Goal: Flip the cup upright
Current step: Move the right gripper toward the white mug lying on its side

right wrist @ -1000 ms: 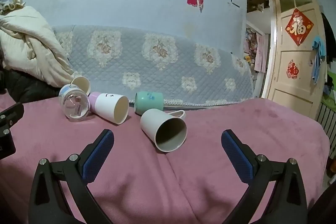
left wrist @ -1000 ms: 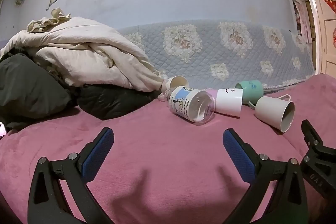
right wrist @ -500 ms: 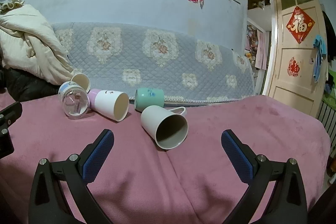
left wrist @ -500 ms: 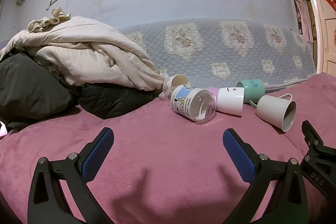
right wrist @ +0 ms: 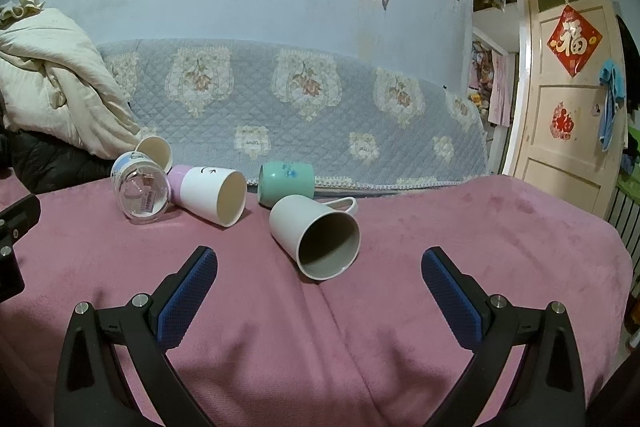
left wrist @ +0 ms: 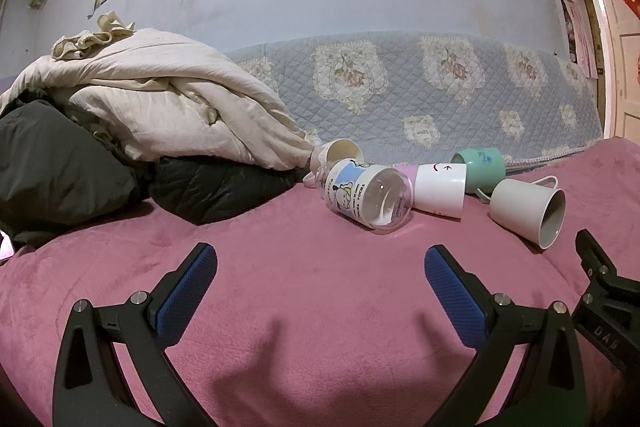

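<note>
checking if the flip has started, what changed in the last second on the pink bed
Little changed: both views drifted slightly, so the right hand-held gripper sits a bit closer to the white handled mug. Nothing was gripped or released. Both it and the left hand-held gripper stayed open, and the clear printed plastic cup and mint green mug still lie tipped over.

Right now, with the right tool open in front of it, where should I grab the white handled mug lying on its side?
Grip the white mug across its body just behind the rim, with the right tool coming from the front. It lies on the pink blanket with its mouth facing the tool and its handle on the far side, so both side walls look free for the fingers.
</note>
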Action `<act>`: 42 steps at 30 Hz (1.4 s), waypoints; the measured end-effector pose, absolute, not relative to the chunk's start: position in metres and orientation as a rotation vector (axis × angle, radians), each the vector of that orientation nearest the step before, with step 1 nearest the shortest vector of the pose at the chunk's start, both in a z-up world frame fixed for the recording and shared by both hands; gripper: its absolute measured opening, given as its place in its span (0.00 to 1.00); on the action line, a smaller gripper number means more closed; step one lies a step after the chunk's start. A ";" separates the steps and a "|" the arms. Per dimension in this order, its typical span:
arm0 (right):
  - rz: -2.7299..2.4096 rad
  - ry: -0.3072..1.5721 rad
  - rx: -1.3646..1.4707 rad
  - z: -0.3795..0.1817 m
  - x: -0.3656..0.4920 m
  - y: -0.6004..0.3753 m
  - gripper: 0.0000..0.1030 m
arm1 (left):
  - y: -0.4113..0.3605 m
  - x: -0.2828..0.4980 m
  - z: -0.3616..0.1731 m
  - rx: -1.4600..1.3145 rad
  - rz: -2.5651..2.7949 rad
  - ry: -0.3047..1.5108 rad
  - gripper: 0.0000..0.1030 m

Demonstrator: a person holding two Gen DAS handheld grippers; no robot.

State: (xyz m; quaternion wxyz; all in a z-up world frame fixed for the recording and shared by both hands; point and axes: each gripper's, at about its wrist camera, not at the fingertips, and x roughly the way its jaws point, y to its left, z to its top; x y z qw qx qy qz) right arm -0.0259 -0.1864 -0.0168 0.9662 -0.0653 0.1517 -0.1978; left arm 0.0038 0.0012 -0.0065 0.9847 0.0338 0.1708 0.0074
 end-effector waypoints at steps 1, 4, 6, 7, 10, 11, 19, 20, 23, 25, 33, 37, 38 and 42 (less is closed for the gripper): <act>-0.399 0.307 -0.128 -0.017 -0.026 -0.187 1.00 | 0.001 0.004 -0.006 0.069 0.016 0.345 1.00; -0.395 0.312 -0.115 -0.017 -0.025 -0.190 1.00 | 0.001 0.004 -0.007 0.071 0.016 0.345 1.00; -0.393 0.315 -0.110 -0.018 -0.025 -0.190 1.00 | 0.001 0.004 -0.006 0.071 0.016 0.346 1.00; -0.393 0.315 -0.110 -0.018 -0.024 -0.190 1.00 | 0.001 0.004 -0.007 0.071 0.016 0.346 1.00; -0.375 0.323 -0.105 -0.019 -0.023 -0.190 1.00 | 0.000 0.005 -0.007 0.072 0.017 0.347 1.00; -0.362 0.328 -0.103 -0.019 -0.022 -0.190 1.00 | 0.000 0.005 -0.007 0.072 0.017 0.347 1.00; -0.258 0.365 -0.076 -0.023 -0.015 -0.190 1.00 | 0.000 0.005 -0.007 0.072 0.017 0.347 1.00; -0.251 0.367 -0.072 -0.024 -0.016 -0.191 1.00 | 0.000 0.005 -0.007 0.072 0.017 0.348 1.00; -0.235 0.377 -0.060 -0.025 -0.015 -0.193 1.00 | 0.000 0.005 -0.007 0.072 0.018 0.349 1.00; -0.224 0.382 -0.053 -0.025 -0.015 -0.194 1.00 | 0.000 0.005 -0.008 0.073 0.019 0.352 1.00; -0.149 0.434 -0.012 -0.031 -0.006 -0.200 1.00 | -0.001 0.009 -0.009 0.080 0.025 0.363 1.00; -0.114 0.459 0.016 -0.034 -0.002 -0.204 1.00 | -0.001 0.009 -0.010 0.080 0.026 0.365 1.00; -0.109 0.465 0.023 -0.034 -0.001 -0.205 1.00 | -0.001 0.009 -0.010 0.081 0.027 0.367 1.00; -0.110 0.480 0.041 -0.036 0.001 -0.208 1.00 | 0.000 0.011 -0.012 0.089 0.035 0.374 1.00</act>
